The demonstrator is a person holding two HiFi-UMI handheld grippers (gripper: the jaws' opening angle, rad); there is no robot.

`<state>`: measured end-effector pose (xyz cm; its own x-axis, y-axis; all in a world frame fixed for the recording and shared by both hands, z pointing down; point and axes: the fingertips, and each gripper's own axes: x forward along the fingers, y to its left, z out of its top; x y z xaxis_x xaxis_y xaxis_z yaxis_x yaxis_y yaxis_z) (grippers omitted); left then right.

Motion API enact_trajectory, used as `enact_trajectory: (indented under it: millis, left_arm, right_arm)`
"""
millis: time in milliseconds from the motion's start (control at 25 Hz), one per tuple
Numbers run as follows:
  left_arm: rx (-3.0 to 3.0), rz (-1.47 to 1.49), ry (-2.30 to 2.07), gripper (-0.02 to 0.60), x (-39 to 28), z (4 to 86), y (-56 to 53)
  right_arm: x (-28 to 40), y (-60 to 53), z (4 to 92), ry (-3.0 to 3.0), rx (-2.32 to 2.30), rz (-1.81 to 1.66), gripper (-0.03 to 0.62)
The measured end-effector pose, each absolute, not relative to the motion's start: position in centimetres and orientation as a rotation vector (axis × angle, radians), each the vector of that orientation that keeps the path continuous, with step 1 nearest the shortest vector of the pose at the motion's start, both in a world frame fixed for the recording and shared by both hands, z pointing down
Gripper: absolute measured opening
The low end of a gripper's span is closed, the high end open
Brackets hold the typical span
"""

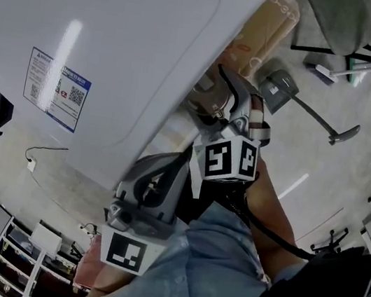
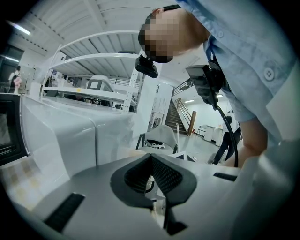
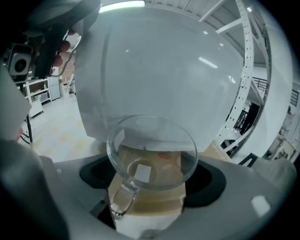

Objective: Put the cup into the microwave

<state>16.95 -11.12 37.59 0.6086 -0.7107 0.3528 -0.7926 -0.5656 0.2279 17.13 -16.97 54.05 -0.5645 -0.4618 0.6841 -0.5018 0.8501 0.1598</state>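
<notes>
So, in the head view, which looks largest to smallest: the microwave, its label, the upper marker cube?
1. Microwave, clearly largest.
2. Label and marker cube look alike; the cube is nearer the camera, so unranked.

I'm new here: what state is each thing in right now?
Clear glass cup with a handle: empty, gripped at its sides.
Right gripper: shut on the cup.
Left gripper: shut, nothing between its jaws.
White box-shaped microwave: door state cannot be told.
</notes>
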Motion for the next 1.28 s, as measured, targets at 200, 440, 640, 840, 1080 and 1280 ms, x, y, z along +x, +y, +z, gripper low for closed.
enact_trajectory:
  millis: [200, 440, 640, 840, 1080, 1280]
  left_arm:
    - [2.476, 0.306, -1.207, 0.005, 16.9, 37.5, -11.1]
    - [2.472, 0.306, -1.224, 0.005, 16.8, 37.4, -11.1]
    - [2.463, 0.303, -1.252, 0.005, 16.5, 37.2, -11.0]
    - [2.453, 0.283, -1.285, 0.005, 16.2, 36.7, -11.1]
    - [2.475, 0.273, -1.273, 0.005, 15.7, 35.9, -10.1]
    - [2.51, 0.265, -1.259, 0.005, 14.4, 35.3, -9.0]
  right_arm:
    - [17.3, -17.3, 53.8, -2.271, 0.746, 0.097, 0.373]
    - [17.6, -17.6, 53.9, -2.283, 0.792, 0.132, 0.371]
    - [17.9, -17.8, 53.5, -2.29, 0.813, 0.155, 0.371]
    - [18.4, -17.7, 53.0, -2.291, 0.815, 0.161, 0.37]
    - [17.9, -16.7, 52.4, -2.291, 0.83, 0.169, 0.37]
    - [17.3, -15.4, 52.1, -2.28, 0.876, 0.185, 0.37]
